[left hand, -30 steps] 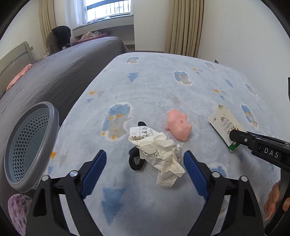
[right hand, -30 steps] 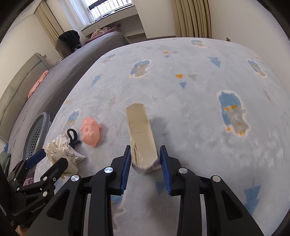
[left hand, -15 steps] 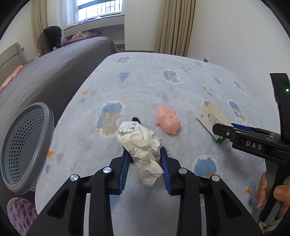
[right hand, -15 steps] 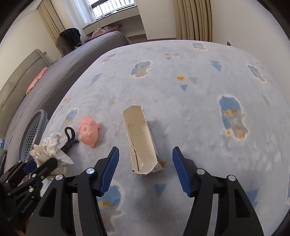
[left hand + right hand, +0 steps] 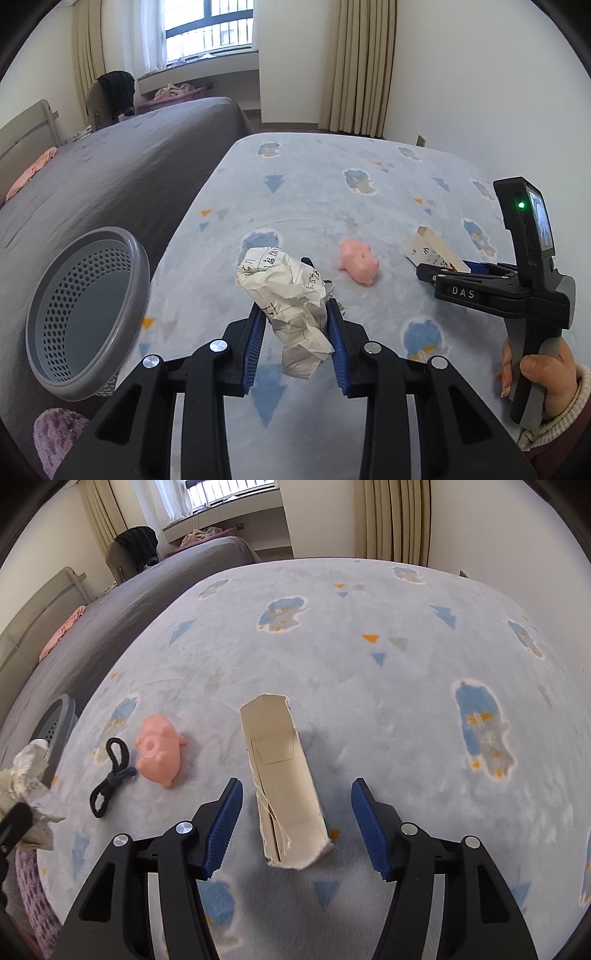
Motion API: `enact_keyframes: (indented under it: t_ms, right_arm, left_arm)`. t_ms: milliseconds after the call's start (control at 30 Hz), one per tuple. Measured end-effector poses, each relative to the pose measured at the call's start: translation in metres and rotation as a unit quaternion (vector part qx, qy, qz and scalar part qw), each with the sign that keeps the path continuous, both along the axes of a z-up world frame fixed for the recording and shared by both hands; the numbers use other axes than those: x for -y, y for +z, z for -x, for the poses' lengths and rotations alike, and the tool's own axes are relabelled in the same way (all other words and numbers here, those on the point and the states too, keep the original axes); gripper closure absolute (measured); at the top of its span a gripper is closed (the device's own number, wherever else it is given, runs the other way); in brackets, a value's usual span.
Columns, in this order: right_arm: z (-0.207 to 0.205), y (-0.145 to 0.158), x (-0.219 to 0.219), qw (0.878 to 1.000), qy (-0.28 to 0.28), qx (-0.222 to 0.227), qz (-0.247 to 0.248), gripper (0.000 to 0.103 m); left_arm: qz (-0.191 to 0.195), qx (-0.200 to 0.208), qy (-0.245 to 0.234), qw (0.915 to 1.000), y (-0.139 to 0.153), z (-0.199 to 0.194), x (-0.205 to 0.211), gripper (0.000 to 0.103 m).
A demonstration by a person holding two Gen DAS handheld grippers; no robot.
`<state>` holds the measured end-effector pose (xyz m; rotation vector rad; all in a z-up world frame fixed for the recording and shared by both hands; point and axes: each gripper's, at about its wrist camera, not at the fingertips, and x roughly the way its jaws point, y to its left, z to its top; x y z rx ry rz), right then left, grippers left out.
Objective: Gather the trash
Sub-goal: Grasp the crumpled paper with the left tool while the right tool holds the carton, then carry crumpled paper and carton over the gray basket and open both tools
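Left gripper (image 5: 295, 332): I have my fingers clamped on the crumpled paper (image 5: 291, 299), lifted above the blanket (image 5: 332, 184).
Right gripper (image 5: 295, 827): my fingers stand wide, either side of the torn carton (image 5: 282, 775) lying on the blanket.
Basket (image 5: 85, 314): grey, left of my paper.
Nearby: pink pig toy (image 5: 159, 751), black cord (image 5: 110, 777).

We see a home bedroom — a grey-covered bed (image 5: 110, 173), a curtained window (image 5: 207, 29), and a soft patterned rug (image 5: 369, 672) on the floor.
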<state>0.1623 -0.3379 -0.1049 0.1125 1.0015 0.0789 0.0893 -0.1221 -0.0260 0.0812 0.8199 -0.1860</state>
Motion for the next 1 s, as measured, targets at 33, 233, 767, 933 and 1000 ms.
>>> enact_keyframes:
  t_ms: [33,233,767,933,1000]
  right_arm:
    - [-0.001,-0.001,-0.002,1.0,0.0,0.002,0.008,0.044]
    - [-0.001,-0.001,-0.012,0.999,-0.001,0.013,0.049,0.073]
    - [0.07,0.019,-0.053,0.999,-0.015,0.041,-0.013,0.074]
    - [0.091,0.018,-0.093,0.998,-0.011,0.048,-0.031,0.074]
    - [0.095,0.019,-0.11,0.998,-0.004,0.051,-0.033,0.074]
  left_arm:
    - [0.0,-0.001,0.001,1.0,0.0,0.0,-0.002,0.071]
    - [0.002,-0.005,0.011,0.9999,-0.001,0.007,-0.02,0.071]
    - [0.018,0.006,0.038,0.9991,-0.005,0.026,-0.1,0.071]
    - [0.016,0.013,0.053,0.9984,-0.01,0.026,-0.13,0.07]
    - [0.019,0.015,0.058,0.998,-0.012,0.026,-0.146,0.07]
